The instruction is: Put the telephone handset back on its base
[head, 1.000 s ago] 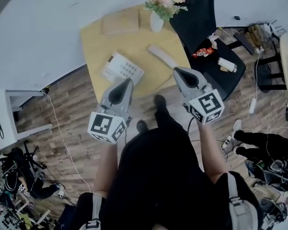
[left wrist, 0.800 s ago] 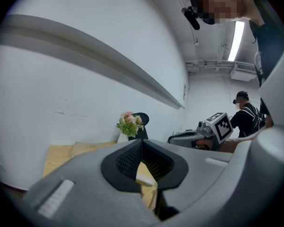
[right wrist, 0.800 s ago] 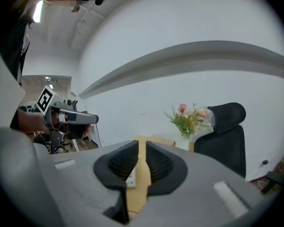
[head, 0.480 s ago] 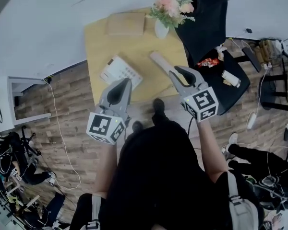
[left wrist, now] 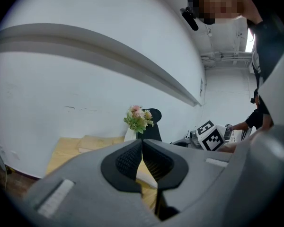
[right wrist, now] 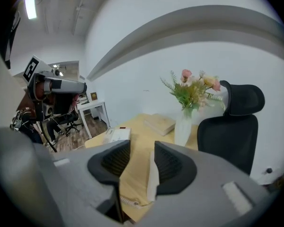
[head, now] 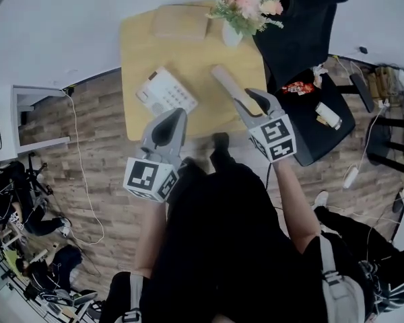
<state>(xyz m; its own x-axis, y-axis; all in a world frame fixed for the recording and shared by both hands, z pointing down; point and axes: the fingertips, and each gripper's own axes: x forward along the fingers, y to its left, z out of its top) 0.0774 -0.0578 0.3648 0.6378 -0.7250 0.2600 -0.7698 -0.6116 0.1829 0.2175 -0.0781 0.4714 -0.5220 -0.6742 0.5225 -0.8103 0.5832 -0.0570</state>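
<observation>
A white telephone base [head: 165, 91] with a keypad sits left of centre on the yellow table [head: 138, 42]. The white handset [head: 227, 86] lies off it to the right, slanted, with its coiled cord [right wrist: 131, 202] at the near edge. My right gripper [head: 245, 103] hovers over the handset's near end. Its jaws are opening, and the handset [right wrist: 153, 174] shows in the gap without being pressed. The base [right wrist: 117, 134] lies further left in the right gripper view [right wrist: 142, 157]. My left gripper [head: 177, 114] is shut and empty at the table's near edge, below the base [left wrist: 142, 150].
A white vase of pink flowers [head: 237, 20] and a flat tan box [head: 182, 22] stand at the table's back. A black office chair [head: 303, 42] with small items on its seat is close on the right. Cables trail over the wooden floor [head: 81, 173].
My right gripper has moved forward to the handset's near end and its jaws have parted. The left gripper has stayed put, shut.
</observation>
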